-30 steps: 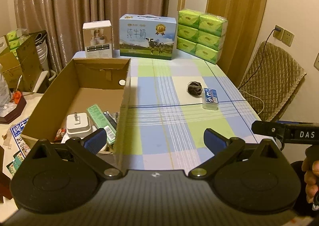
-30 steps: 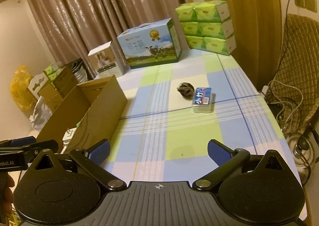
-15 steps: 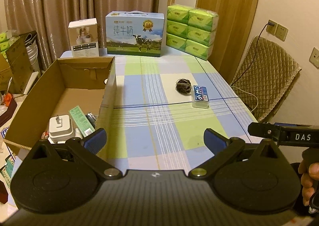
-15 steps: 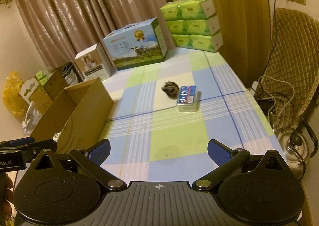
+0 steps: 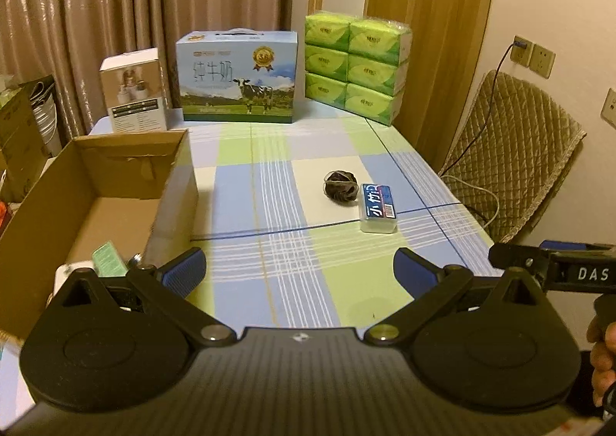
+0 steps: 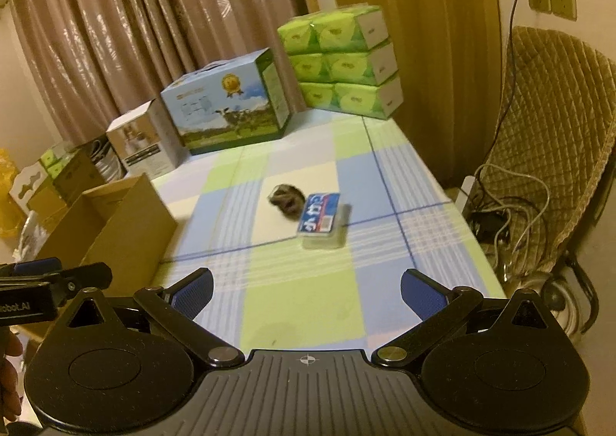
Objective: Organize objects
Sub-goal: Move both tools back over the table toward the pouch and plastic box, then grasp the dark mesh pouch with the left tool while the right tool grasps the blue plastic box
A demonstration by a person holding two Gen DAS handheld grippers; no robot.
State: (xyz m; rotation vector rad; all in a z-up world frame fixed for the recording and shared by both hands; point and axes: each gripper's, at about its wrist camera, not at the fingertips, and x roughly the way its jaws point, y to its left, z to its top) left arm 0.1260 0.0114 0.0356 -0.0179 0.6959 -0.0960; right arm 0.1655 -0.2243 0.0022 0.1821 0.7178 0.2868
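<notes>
Blue-labelled case (image 6: pixel 322 219) well ahead of right claw (image 6: pixel 307 291), fingers spread

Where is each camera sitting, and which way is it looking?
Left wrist view: sits on the open left gripper, faces across the checked tablecloth table beside the brown cardboard box; a hand shows at right.
Right wrist view: sits on the open right gripper, faces the same table from further right; a fingertip shows at left.
Both share the small blue-labelled plastic box and dark bundle.
</notes>
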